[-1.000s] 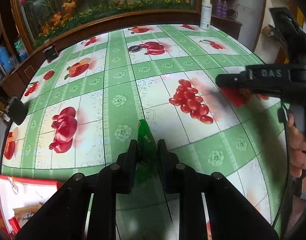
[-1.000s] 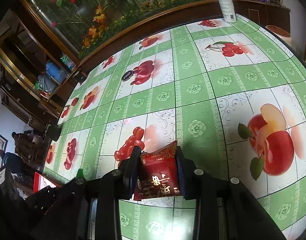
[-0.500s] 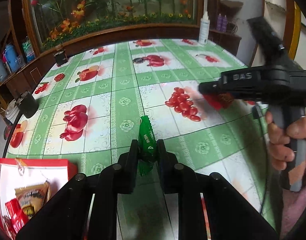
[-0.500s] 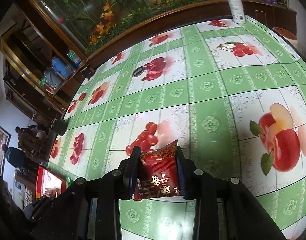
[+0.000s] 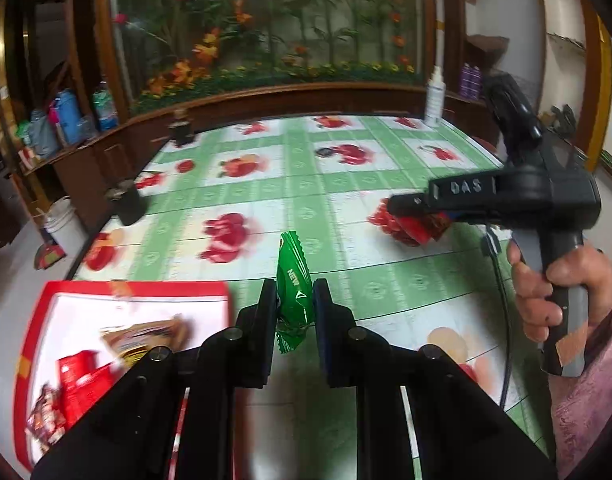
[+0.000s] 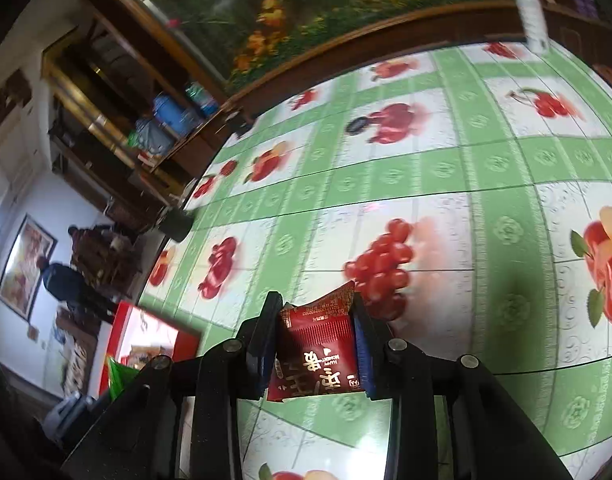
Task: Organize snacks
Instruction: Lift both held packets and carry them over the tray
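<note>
Carrying: a green snack packet (image 5: 293,288) is clenched upright in the left gripper (image 5: 293,300), lifted clear of the counter (image 5: 386,280).
Right gripper (image 6: 316,344): clamped on a red snack packet (image 6: 318,354).
Destination, judged: the red box (image 5: 138,294) holding snacks, beside the left gripper.

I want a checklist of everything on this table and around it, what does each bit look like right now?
Surface: table under a green cloth with fruit prints.
Job's things: green packet and red packet, each clamped; red box at the near left holds more snacks.
Clutter: white bottle at the far edge.
Grippers: left gripper and right gripper, jaws shut on packets.
Cables: black cable under the right hand.
Surroundings: flower mural, wooden shelves.
</note>
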